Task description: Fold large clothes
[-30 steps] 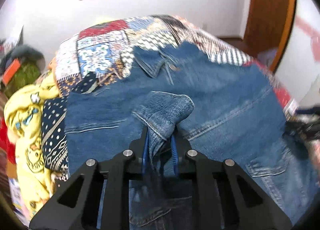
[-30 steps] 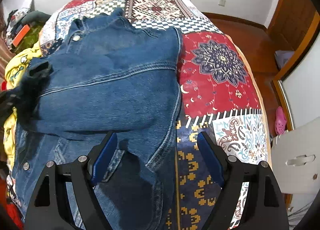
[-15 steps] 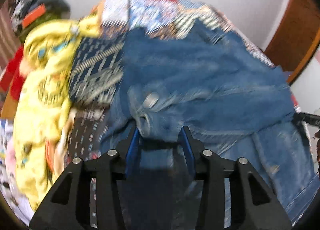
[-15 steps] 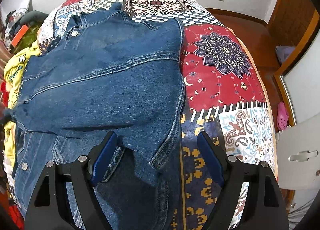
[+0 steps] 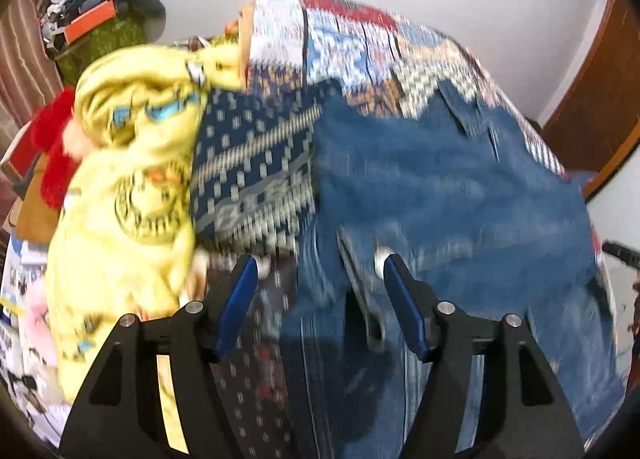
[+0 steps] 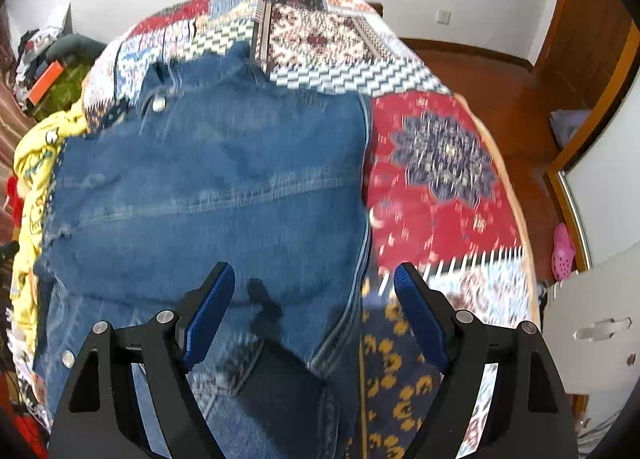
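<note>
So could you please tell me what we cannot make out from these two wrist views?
- Denim jacket hem: both views, cut off by the bottom edge and gripper bodies.
- Jacket's left edge: left wrist view, motion blur.
- Yellow garment print: left wrist view, blurred.
- Right gripper: left wrist view, cut off by the right edge.
</note>
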The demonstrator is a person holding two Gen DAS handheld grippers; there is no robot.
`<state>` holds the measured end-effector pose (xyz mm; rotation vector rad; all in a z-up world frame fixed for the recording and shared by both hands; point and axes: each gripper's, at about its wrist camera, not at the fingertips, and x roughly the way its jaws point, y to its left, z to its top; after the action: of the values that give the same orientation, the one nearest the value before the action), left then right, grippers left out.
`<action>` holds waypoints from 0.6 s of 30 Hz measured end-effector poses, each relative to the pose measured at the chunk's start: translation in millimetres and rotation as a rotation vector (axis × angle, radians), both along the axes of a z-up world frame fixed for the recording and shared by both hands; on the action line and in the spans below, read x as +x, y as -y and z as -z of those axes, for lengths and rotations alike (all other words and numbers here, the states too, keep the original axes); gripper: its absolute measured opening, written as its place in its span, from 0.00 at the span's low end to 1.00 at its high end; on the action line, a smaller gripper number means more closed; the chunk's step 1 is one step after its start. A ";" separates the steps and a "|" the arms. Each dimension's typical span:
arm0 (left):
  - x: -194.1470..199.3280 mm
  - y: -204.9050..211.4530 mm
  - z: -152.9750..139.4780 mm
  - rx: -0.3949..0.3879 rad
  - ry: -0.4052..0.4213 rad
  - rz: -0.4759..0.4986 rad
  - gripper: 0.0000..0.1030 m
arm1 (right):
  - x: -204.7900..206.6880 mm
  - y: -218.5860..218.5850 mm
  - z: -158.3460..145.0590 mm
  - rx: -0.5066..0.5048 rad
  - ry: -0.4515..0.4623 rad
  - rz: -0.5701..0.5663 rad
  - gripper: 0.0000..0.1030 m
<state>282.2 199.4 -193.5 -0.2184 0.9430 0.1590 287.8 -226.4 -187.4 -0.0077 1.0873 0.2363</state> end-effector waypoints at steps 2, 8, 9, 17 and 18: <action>19.4 -7.2 -4.6 -0.026 0.016 0.000 0.63 | 10.4 3.5 -4.4 0.019 0.013 0.014 0.77; 80.5 -28.9 12.5 -0.135 0.000 0.000 0.63 | 49.7 22.1 3.4 0.068 -0.003 0.082 0.77; 92.0 -32.3 20.4 -0.159 -0.014 0.003 0.63 | 57.1 25.3 7.6 0.078 -0.015 0.092 0.77; 147.4 -52.4 74.6 -0.295 -0.087 -0.026 0.63 | 108.6 33.2 44.8 0.186 -0.119 0.133 0.77; 151.4 -55.4 78.8 -0.316 -0.085 -0.037 0.63 | 113.8 31.0 47.8 0.194 -0.124 0.123 0.75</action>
<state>433.6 254.8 -272.2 -0.5237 1.0476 0.0524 401.6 -257.4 -235.2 0.2494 1.1803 0.2323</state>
